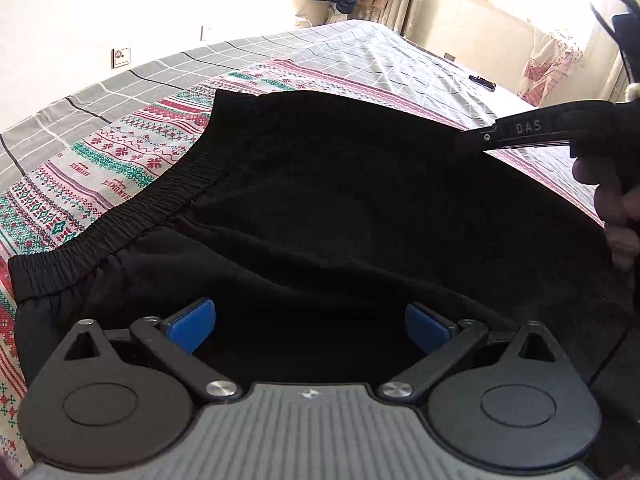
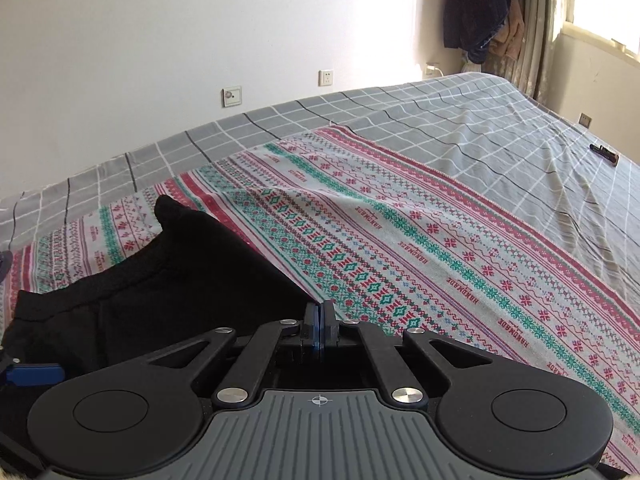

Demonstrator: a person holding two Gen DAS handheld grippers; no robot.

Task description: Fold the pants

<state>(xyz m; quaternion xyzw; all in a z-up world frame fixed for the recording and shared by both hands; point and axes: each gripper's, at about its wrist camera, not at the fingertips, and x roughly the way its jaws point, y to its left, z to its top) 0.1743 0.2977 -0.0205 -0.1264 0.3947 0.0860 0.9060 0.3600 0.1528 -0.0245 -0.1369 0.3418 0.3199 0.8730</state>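
My right tongs are clamped on the black elastic-waist fabric pants' edge, lifting it for folding. My left tongs stand apart above the fabric, holding nothing.

Bed, patterned blanket, pants

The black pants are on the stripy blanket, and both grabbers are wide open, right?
Not quite. Only the left gripper is open, over the black pants on the patterned blanket. The right gripper is shut on the pants, as the right wrist view shows.
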